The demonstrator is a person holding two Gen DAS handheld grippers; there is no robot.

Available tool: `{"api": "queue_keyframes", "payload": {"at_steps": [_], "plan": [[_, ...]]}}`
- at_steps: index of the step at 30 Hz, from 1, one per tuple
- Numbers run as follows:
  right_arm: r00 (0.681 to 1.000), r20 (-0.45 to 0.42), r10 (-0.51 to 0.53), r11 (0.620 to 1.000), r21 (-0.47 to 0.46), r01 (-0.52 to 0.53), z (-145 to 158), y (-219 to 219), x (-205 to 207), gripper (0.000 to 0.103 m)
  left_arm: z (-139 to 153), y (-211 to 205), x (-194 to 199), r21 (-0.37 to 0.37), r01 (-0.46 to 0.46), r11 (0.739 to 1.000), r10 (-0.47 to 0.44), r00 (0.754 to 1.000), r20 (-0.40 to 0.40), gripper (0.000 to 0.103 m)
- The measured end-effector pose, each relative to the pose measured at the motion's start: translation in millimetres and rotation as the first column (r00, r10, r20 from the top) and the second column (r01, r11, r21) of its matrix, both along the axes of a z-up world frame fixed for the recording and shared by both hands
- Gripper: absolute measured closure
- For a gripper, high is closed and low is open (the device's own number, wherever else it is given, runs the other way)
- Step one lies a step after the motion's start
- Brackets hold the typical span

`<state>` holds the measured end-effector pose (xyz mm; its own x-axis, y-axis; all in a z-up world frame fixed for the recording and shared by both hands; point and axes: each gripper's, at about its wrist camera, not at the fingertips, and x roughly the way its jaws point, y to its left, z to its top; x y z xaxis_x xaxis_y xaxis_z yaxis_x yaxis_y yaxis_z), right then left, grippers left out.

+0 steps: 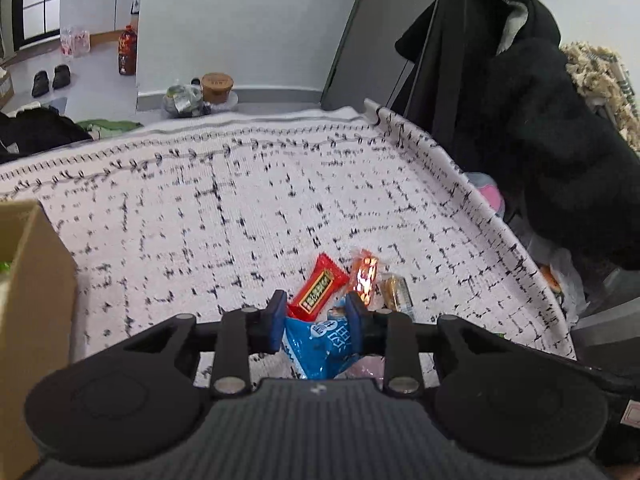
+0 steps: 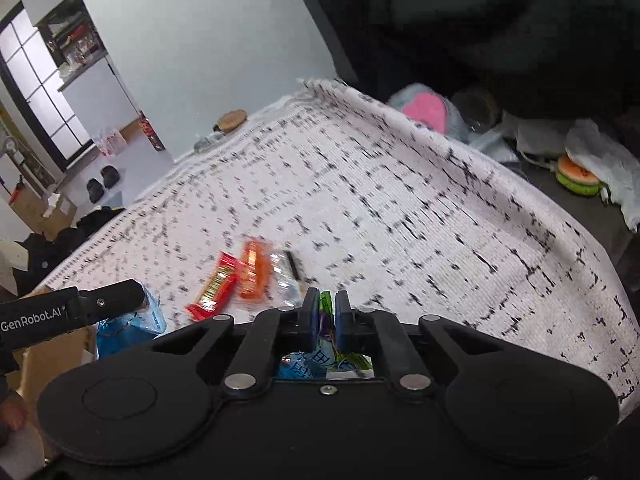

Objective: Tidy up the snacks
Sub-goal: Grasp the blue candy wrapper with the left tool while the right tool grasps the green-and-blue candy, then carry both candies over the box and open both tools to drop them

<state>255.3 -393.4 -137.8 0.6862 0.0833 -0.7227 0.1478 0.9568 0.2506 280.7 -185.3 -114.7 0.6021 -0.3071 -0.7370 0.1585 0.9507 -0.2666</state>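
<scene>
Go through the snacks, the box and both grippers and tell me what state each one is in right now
left gripper: shut on blue packet
right gripper: shut on green packet
red packet: lying loose on cloth
orange packet: lying loose
clear packet: lying loose
cardboard box: open on top

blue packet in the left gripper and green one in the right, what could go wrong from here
1. The left gripper pinches the blue packet near its top edge, most of it hanging below, so it could slip out.
2. The right gripper holds the green packet by a thin edge; a jolt might drop it.
3. The cardboard box sits close on the left, and the left gripper could clip its wall.
</scene>
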Motion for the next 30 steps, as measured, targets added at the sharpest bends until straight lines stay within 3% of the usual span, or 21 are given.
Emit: {"api": "queue_keyframes", "payload": {"at_steps": [11,23,30], "plan": [[0.992,0.116,0.052,0.999,-0.017,-0.051,41.7,42.4,-18.2,0.095,42.8,36.8,-19.3,0.009,-0.061,0.998,0.06,0.994,0.087,0.073],[0.979,0.175,0.109,0.994,-0.024,-0.106,70.7,84.6,-28.1,0.095,81.4,75.0,-36.3,-0.006,-0.096,0.995,0.095,0.983,0.16,0.073],[0.964,0.205,0.168,0.986,-0.039,-0.164,83.2,114.0,-32.4,0.095,106.3,118.0,-43.3,-0.028,-0.166,0.986,0.168,0.968,0.188,0.073]]}}
